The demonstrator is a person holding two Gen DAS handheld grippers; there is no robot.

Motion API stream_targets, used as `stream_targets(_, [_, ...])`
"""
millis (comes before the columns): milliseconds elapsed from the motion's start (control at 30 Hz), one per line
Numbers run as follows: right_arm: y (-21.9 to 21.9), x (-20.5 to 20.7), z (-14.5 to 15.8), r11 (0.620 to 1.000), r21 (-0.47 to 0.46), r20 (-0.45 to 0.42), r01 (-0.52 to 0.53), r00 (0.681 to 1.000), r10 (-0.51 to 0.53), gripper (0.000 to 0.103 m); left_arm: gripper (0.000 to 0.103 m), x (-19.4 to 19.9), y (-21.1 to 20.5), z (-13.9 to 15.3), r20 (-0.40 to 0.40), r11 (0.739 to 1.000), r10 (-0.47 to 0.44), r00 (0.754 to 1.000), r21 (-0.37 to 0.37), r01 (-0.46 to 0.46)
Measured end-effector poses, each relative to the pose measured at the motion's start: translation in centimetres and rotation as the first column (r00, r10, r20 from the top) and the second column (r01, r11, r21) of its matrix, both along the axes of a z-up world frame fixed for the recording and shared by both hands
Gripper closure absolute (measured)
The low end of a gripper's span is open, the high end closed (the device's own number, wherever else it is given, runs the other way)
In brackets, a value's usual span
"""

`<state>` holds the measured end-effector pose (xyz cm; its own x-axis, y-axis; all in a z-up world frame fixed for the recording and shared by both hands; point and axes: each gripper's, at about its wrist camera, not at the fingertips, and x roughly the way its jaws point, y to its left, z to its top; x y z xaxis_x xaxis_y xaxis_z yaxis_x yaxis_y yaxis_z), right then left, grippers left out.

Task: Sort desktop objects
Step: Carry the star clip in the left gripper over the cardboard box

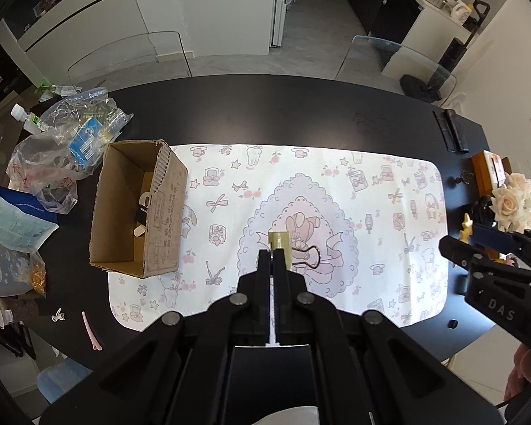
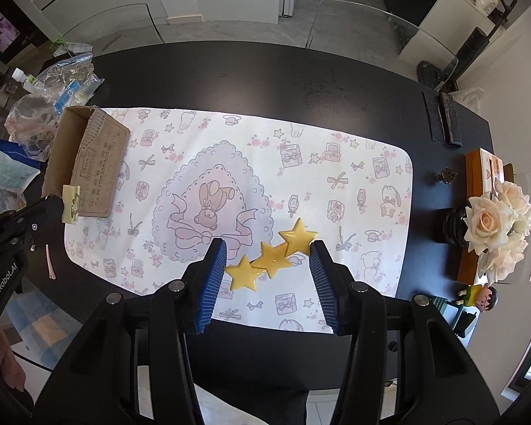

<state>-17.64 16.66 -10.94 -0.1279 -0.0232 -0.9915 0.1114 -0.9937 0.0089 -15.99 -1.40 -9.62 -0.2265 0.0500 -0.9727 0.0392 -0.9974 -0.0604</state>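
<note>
Left gripper (image 1: 273, 253) clamps a binder clip (image 1: 279, 241); right gripper (image 2: 269, 265) grips a yellow star piece (image 2: 270, 258) above the mat (image 2: 371, 212).

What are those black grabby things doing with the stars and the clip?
A person is tidying a table with two hand-held tools. The left tool is shut on a pale yellow binder clip, held up above the patterned mat. The right tool grips a yellow hair clip with three stars between its blue pads. A cardboard box at the mat's left end already holds a few small things.
</note>
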Motion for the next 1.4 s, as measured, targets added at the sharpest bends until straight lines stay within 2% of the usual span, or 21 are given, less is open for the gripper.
stream_targets(500, [2.9, 1.5, 1.4, 1.0, -0.015, -0.018, 0.026, 0.999, -0.026, 0.053, 0.102, 0.2, 3.2, 0.3, 0.002, 0.999, -0.036, 0.999, 0.004, 0.036])
stream_targets(700, [4.5, 2.6, 4.1, 0.999, -0.02, -0.061, 0.048, 0.997, -0.049, 0.053, 0.102, 0.5, 3.8, 1.8, -0.012, 1.0, -0.026, 1.0, 0.007, 0.026])
stream_targets(1000, [5.6, 5.8, 8.2, 0.995, -0.047, -0.111, 0.087, 0.99, -0.092, 0.053, 0.102, 2.7, 3.6, 6.0, -0.076, 1.0, -0.019, 0.997, 0.007, 0.02])
stream_targets(1233, [5.3, 7.2, 8.6, 0.995, -0.059, -0.126, 0.083, 0.988, -0.09, 0.053, 0.102, 4.3, 2.8, 6.3, -0.086, 1.0, -0.008, 0.996, -0.006, 0.007])
stream_targets(1400, [4.6, 8.2, 8.4, 0.998, -0.032, -0.138, 0.054, 0.989, -0.058, 0.053, 0.102, 5.9, 1.9, 6.1, -0.093, 1.0, 0.023, 0.995, 0.009, -0.022])
